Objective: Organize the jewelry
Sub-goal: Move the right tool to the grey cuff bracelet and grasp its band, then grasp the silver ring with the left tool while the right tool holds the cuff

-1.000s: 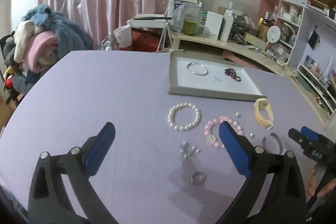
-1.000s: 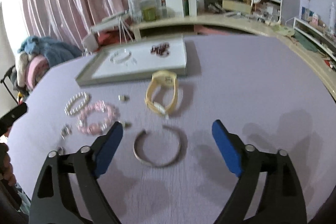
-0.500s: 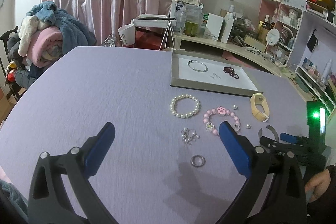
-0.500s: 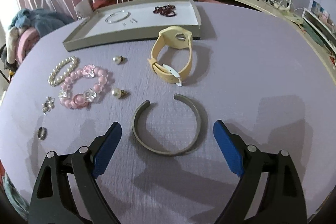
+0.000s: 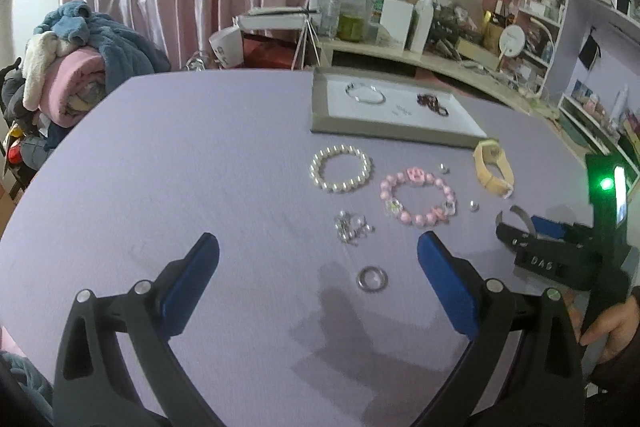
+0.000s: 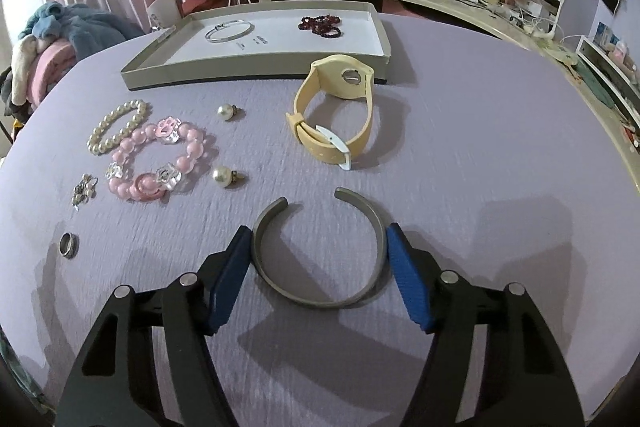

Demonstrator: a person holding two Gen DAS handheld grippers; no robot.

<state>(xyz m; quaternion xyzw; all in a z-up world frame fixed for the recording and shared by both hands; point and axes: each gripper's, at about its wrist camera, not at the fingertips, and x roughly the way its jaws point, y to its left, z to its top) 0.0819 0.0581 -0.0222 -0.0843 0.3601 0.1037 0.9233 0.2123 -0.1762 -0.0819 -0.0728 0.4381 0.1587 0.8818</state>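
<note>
A grey open cuff point(image 6: 318, 259) lies flat on the purple tabletop point(image 6: 480, 147), its gap facing the far edge. Beyond it a yellow watch point(image 6: 334, 107) sits on its side. To the left lie a pink bracelet point(image 6: 160, 159), a pearl bracelet point(image 6: 116, 127), two pearl earrings point(image 6: 224, 175), a small charm cluster point(image 6: 84, 189) and a ring point(image 6: 69, 244). A tray point(image 6: 256, 73) at the far edge holds a silver bangle point(image 6: 229, 31) and dark red beads point(image 6: 321, 25).

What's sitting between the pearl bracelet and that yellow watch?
The pink bead bracelet and a pearl earring, seen in the right wrist view.
</note>
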